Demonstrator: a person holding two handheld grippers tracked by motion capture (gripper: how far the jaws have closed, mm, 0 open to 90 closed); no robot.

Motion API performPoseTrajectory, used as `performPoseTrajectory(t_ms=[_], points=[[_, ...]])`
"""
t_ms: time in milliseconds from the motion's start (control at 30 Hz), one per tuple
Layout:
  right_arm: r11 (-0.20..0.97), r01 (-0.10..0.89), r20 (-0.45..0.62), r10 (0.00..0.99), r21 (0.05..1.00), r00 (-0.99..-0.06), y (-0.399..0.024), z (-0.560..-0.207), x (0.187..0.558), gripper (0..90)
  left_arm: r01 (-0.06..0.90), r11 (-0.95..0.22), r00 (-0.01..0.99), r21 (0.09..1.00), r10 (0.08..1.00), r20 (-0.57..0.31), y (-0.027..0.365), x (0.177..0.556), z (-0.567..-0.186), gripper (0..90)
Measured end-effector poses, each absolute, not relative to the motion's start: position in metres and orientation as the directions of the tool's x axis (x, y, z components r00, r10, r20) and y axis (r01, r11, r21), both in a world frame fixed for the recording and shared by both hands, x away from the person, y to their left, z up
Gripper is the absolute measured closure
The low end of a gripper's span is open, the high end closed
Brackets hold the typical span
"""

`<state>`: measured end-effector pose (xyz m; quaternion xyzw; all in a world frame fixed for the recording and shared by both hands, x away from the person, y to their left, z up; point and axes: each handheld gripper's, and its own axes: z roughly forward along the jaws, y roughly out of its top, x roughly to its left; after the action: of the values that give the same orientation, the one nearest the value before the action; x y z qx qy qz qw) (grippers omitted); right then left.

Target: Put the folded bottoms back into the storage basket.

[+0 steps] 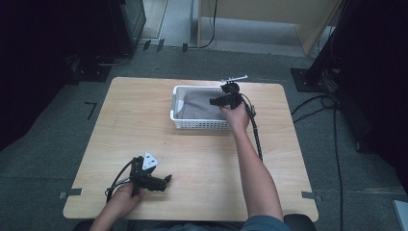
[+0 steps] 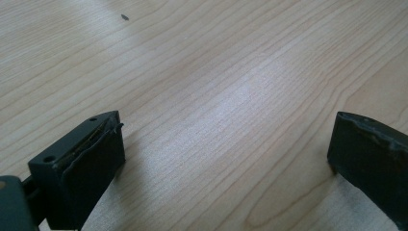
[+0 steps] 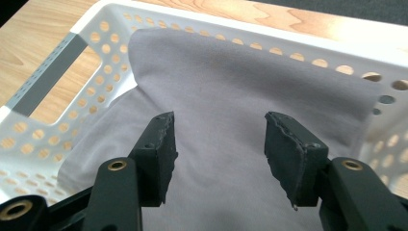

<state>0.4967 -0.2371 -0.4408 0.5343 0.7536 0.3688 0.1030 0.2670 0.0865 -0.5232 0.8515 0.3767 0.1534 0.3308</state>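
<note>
Right tongs [image 3: 219,144] agape over grey cloth [image 3: 231,86] — white basket [image 3: 57,62]

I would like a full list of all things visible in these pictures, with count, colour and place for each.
basket: one, white, perforated, on the far middle of the table
cloth: one, grey, lying inside the basket, one edge up against its wall
table: one, light wood, centre of the high view
floor cables: several, black, on the grey carpet to the right of the table
tape marks: two, grey, at the near corners of the table
left gripper: one, black, low over the near left of the table, jaws open, nothing between them
right gripper: one, black, over the basket, jaws open above the cloth, not pressing on it
</note>
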Motion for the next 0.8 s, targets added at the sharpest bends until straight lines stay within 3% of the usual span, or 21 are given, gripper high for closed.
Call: performPoseTrajectory(t_ms=[800], points=[[0.241, 0.663, 0.171, 0.853, 0.709, -0.493, -0.266, -0.425, 0.437, 40.4, 0.541, -0.491, 0.666, 0.683, 0.746, 0.008, 0.086, 0.267, -0.524, 0.0]])
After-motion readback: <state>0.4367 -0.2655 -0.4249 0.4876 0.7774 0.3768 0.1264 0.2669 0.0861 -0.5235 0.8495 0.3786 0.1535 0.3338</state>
